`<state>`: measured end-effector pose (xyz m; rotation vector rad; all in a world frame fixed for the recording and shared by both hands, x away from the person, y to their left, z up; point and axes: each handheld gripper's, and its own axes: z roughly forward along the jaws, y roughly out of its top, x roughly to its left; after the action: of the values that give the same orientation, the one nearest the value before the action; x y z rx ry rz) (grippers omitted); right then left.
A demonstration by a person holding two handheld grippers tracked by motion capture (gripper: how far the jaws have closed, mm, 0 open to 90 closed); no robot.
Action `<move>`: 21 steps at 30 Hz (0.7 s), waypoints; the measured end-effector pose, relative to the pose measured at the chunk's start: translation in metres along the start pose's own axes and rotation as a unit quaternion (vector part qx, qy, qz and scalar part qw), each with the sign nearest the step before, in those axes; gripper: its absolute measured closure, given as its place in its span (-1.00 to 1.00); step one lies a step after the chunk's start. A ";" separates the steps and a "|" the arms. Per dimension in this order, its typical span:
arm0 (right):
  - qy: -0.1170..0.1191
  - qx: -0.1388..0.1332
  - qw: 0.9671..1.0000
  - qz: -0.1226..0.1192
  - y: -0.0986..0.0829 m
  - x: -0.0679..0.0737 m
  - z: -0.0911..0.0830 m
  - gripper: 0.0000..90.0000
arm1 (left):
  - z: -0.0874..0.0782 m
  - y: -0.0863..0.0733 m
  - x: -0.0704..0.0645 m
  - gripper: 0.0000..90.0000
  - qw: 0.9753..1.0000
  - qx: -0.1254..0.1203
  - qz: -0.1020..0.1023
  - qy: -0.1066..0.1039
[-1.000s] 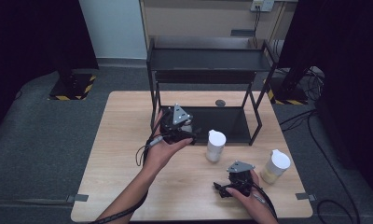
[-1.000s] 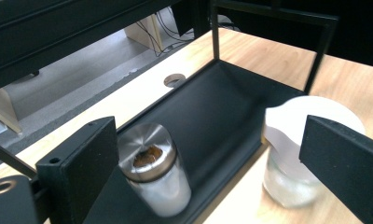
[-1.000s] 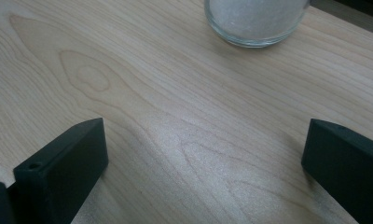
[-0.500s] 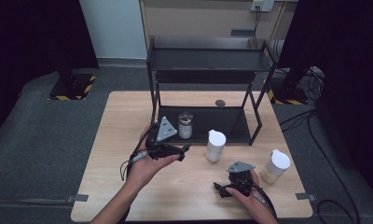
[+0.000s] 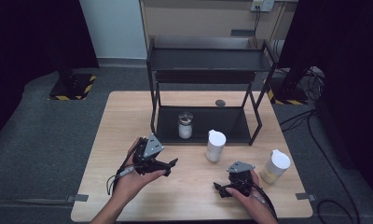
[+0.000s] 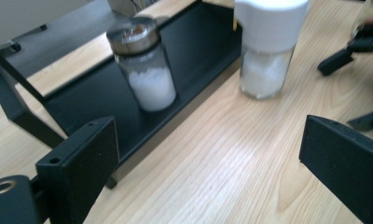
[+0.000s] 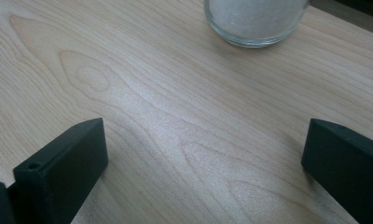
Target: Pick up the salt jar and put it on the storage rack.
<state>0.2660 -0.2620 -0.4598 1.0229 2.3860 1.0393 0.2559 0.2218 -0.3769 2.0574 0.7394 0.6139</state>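
Note:
A small glass jar with a metal lid, part full of white powder, stands on the lower shelf of the black rack. A white-lidded jar of white powder stands on the table just in front of the rack. My left gripper is open over the bare table, front left of the rack. Near the front edge my right gripper is open and low over the wood. Nothing is held.
A third jar with a white lid and yellowish contents stands at the right of the wooden table. A small dark disc lies behind the rack. The rack's upper shelf overhangs the lower one.
My left gripper let go of the metal-lidded jar on the lower shelf and drew back toward the person. The right gripper has barely moved.

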 end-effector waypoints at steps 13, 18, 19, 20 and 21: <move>0.000 0.000 1.000 0.000 0.000 0.000 0.000 -0.98 | 0.013 -0.025 0.003 -0.92 1.000 0.016 -0.019 -0.005; 0.000 0.000 1.000 0.000 0.000 0.000 0.000 -0.98 | 0.018 -0.029 0.002 -0.92 0.999 0.025 -0.019 -0.009; 0.000 0.000 1.000 0.000 0.000 0.000 0.000 -0.98 | 0.019 -0.030 0.002 -0.92 0.999 0.026 -0.019 -0.009; 0.000 0.000 1.000 0.000 0.000 0.000 0.000 -0.98 | 0.019 -0.031 0.002 -0.92 0.999 0.027 -0.021 -0.009; 0.000 0.000 1.000 0.000 0.000 0.000 0.000 -0.98 | 0.021 -0.032 0.002 -0.92 0.999 0.028 -0.021 -0.010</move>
<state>0.2659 -0.2620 -0.4598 1.0232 2.3855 1.0391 0.2623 0.2270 -0.4139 2.0911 0.7960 0.5538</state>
